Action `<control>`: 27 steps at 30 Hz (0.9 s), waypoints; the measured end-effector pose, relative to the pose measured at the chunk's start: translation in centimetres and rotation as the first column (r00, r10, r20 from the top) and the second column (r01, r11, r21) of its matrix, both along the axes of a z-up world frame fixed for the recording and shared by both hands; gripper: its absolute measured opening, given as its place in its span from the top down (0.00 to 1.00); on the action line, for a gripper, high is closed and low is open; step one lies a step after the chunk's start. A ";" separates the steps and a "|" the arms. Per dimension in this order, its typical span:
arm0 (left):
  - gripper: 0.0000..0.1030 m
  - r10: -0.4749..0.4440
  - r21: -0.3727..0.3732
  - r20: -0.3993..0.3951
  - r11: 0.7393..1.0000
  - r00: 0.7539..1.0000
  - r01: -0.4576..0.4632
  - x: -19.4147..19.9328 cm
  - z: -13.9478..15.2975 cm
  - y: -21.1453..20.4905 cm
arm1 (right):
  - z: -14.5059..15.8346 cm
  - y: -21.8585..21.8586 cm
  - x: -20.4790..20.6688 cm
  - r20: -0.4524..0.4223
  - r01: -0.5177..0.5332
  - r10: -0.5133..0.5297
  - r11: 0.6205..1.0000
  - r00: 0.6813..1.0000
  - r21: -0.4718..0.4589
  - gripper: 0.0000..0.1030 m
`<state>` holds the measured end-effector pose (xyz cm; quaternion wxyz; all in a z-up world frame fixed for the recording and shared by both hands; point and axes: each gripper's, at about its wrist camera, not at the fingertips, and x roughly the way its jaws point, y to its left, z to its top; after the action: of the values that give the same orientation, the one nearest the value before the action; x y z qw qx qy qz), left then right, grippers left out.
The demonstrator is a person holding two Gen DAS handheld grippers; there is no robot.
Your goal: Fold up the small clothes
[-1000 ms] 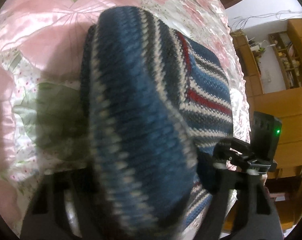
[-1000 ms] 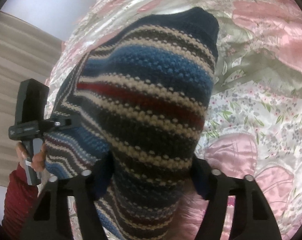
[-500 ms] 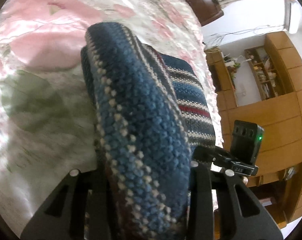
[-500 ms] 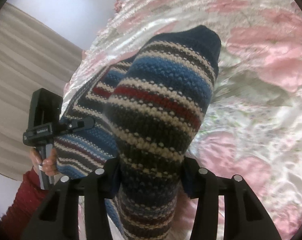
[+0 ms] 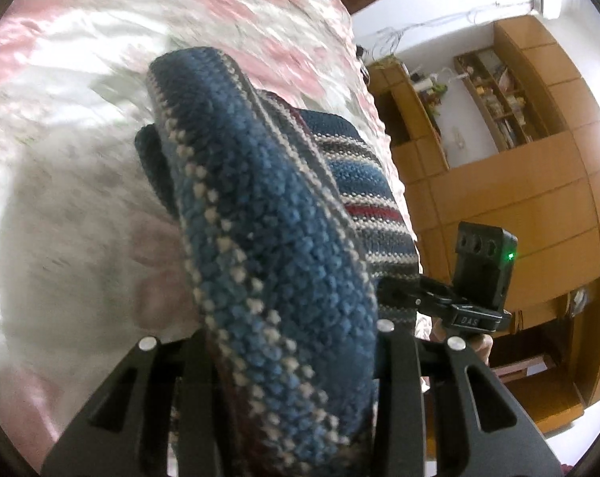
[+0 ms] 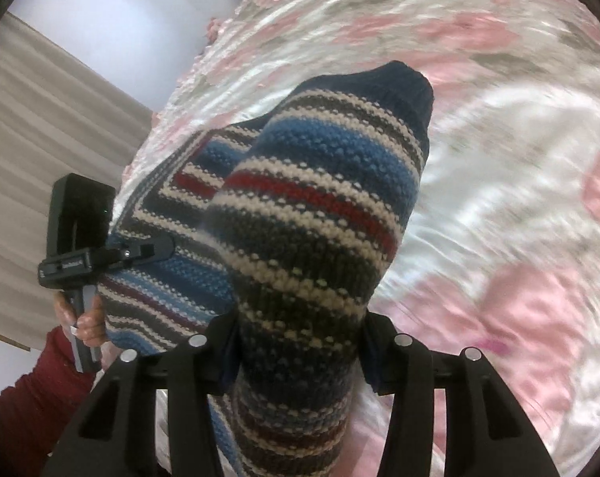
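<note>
Knitwear under inspection: one small striped sweater (image 5: 276,246), blue, grey, cream and red, held aloft above a bed covered by a pink floral bedspread (image 5: 81,79). The left gripper (image 5: 284,357) is pinching one bunched portion of the sweater between its jaws; the right gripper (image 6: 300,342) is pinching another portion likewise. Each gripper shows in the other's view, beside the hanging knit, with a hand (image 6: 85,318) and dark red sleeve (image 6: 30,409) visible behind the left one.

Position of garment: suspended between the two grippers, clear of the bedspread as far as can be seen (the lower hem is hidden behind the gripper bodies). Fabric drapes in a doubled hump over each pinch, so some layering exists, though whether this is a deliberate fold or mere bunching cannot be told.

Assessment of progress: in my judgement the fold is incomplete. The sweater is not yet laid flat, no tidy folded packet is visible on the bed, and both grips remain to be released. No other clothes appear in view.
</note>
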<state>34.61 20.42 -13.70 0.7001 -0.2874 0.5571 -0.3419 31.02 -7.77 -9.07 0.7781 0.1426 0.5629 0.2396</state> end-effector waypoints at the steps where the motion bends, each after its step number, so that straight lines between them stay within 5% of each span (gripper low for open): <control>1: 0.69 0.001 0.004 -0.011 1.000 1.000 -0.001 -0.5 -0.6 -1.2 | -0.5 -1.0 -0.4 -0.015 0.009 -0.009 1.000 1.000 -0.004 0.52; 9: 0.65 0.033 0.120 -0.026 0.992 0.999 -0.029 -2.9 -6.0 -4.9 | -6.2 -4.9 -1.7 -0.071 0.034 -0.040 0.996 0.997 -0.082 0.49; 15: 0.34 0.088 0.222 0.007 0.971 0.996 -0.088 -3.0 -7.4 -3.4 | -8.4 -6.1 -2.8 -0.091 0.097 -0.100 0.995 0.991 -0.036 0.32; 20: 0.25 0.135 0.247 0.061 0.958 0.989 -0.146 -5.1 -4.7 -1.9 | -7.2 -6.2 -5.7 -0.095 0.141 -0.142 0.990 0.985 -0.013 0.20; 27: 0.25 0.140 0.305 0.167 0.934 0.976 -0.187 -12.1 -1.5 -2.0 | -6.9 -6.6 -11.9 -0.140 0.147 -0.138 0.988 0.981 0.056 0.19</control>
<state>22.48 18.43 -15.19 0.8015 -0.1906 0.5276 -0.2074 19.08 -14.42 -15.96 0.7481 0.2241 0.5945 0.1917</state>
